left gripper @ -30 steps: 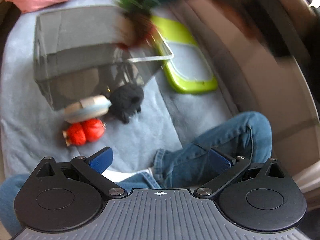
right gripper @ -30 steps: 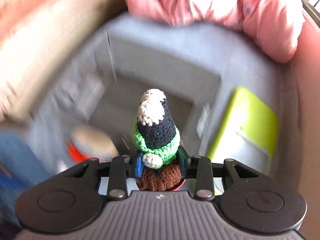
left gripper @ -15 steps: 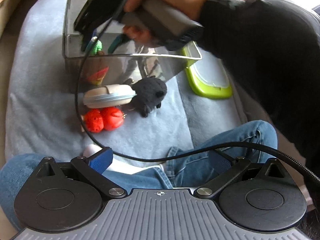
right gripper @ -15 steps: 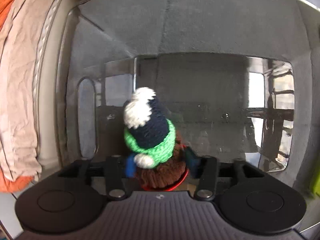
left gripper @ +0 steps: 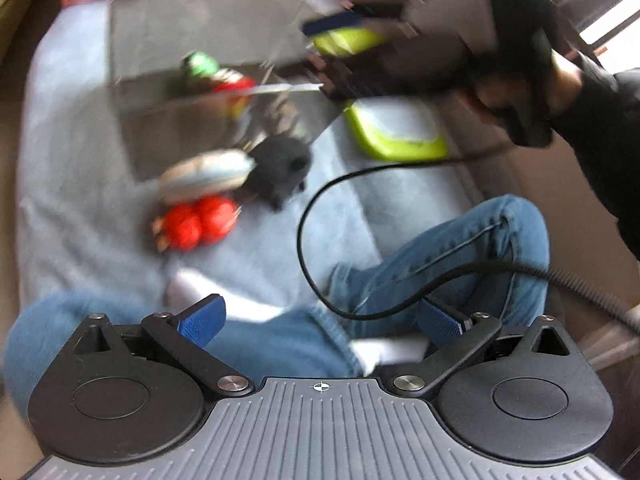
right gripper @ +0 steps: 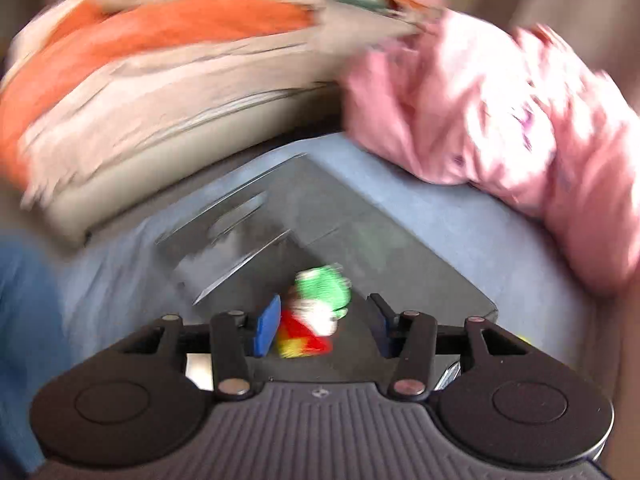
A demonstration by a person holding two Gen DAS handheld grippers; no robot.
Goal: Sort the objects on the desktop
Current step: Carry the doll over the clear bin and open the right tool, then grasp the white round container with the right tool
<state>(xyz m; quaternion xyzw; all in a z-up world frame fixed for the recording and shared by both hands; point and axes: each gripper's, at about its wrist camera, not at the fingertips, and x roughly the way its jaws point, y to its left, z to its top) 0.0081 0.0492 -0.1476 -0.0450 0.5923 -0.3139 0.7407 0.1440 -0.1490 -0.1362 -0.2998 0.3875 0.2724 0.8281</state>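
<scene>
A clear plastic bin stands on the blue-grey cloth. The crocheted doll with green band and red base lies inside it; it also shows in the right wrist view, below and between my open right fingers. My right gripper is open, empty and above the bin; in the left wrist view it is the blurred dark shape at upper right. My left gripper is open and empty, held over the person's jeans. A red crocheted toy, a pale oval case and a black plush lie before the bin.
A lime-green lid lies right of the bin. A black cable loops across the person's jeans. Pink bedding and an orange-and-beige cushion lie behind the bin.
My right gripper has opened and let the crocheted doll go into the bin, then pulled up and back to the right. The left gripper has hardly moved.
</scene>
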